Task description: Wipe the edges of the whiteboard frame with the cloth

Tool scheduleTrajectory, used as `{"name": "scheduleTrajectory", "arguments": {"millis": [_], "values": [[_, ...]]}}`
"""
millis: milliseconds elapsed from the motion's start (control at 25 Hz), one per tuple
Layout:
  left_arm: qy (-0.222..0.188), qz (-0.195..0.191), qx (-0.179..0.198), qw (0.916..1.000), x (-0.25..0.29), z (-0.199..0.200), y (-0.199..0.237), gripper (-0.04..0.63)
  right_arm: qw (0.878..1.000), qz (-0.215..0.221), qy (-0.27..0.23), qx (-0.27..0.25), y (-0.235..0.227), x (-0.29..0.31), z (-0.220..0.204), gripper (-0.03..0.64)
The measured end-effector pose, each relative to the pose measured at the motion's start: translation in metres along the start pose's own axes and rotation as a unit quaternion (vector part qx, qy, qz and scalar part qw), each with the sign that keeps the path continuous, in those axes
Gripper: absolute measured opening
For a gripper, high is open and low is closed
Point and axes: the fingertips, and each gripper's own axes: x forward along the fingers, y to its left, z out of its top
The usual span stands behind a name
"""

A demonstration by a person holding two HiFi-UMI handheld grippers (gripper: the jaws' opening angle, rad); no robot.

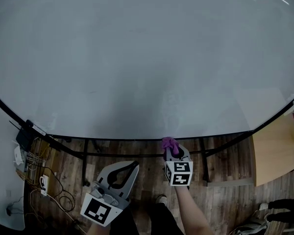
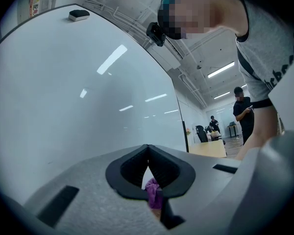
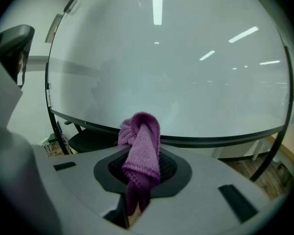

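The purple cloth (image 1: 169, 143) is being clamped between the jaws of the right gripper (image 1: 173, 153). A bunched fold is standing up past the jaw tips and a tail is hanging back between them. The cloth is being held just beside the black lower edge of the whiteboard frame (image 1: 137, 137), a little right of the middle; whether it is touching the edge cannot be told. The whiteboard (image 1: 137, 58) is being seen as a wide, pale, blank surface filling most of the head view, with ceiling lights being reflected in it.

The left gripper (image 1: 133, 166) is being held lower and further left, apart from the frame, above the wooden floor (image 1: 225, 199). Its jaws are being pressed together at the tips with nothing gripped between them; only the cloth in the other gripper is being glimpsed through the narrow slit behind the tips.

A wooden desk (image 1: 277, 153) is being seen at the right beyond the frame's corner, and tangled cables (image 1: 39, 175) are lying on the floor at the left. In the left gripper view a dark eraser (image 2: 79, 15) is being shown near the board's upper edge.
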Motion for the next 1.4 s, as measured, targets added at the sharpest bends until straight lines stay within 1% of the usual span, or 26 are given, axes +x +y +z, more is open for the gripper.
{"name": "scheduleTrajectory", "arguments": {"millis": [360,560,880,1160,1400], "values": [[-0.001,-0.004,0.005,1.0,0.037,-0.003,-0.03,0.015,1.0,0.0,-0.006,0.003,-0.041,-0.008,-0.007,0.061],[0.003,-0.007,0.008,0.9999,0.049,-0.005,-0.045,0.015,1.0,-0.011,-0.006,0.009,-0.068,-0.015,-0.01,0.06],[0.001,0.006,0.013,0.9999,0.061,-0.003,-0.065,0.015,1.0,-0.025,-0.003,0.013,-0.107,-0.023,-0.015,0.061],[0.0,0.022,0.018,0.9996,0.059,0.001,-0.079,0.015,1.0,-0.017,-0.003,0.015,-0.11,-0.023,-0.016,0.06],[0.0,0.019,0.015,0.9997,0.051,0.004,-0.078,0.015,0.999,-0.027,0.003,0.022,-0.11,-0.023,-0.017,0.06]]}}
